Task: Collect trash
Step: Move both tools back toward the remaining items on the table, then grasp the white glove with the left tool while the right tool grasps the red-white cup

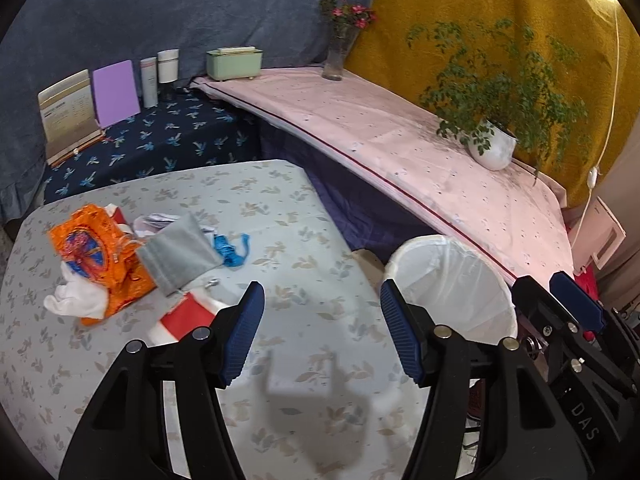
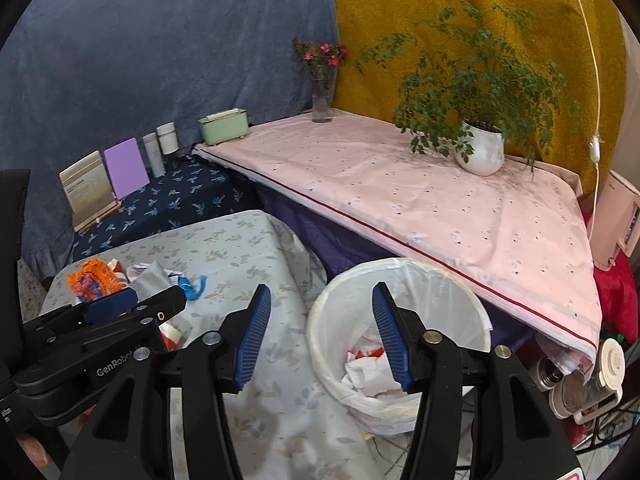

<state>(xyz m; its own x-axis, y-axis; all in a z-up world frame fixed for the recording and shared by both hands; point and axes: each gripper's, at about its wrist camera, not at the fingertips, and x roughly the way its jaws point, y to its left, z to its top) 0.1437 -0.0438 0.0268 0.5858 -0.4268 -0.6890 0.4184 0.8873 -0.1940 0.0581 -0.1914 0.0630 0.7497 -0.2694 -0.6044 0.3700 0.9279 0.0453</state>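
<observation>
Beside the bin [image 2: 400,320], potted plant [image 2: 480,152], vase [image 2: 322,96]

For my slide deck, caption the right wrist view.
Empty right tool above lined bin holding crumpled trash; more wrappers wait on the table.

Left gripper [image 1: 322,332]: black moulded plastic frame, two fingers faced with ribbed blue pads [image 1: 246,332], round silver pivot screws at the linkage joints. Right gripper [image 2: 322,334]: identical construction, blue ribbed pads [image 2: 254,338], silver screws. White lettering "GenRobot" and "DAS" is printed on the black housings.
</observation>
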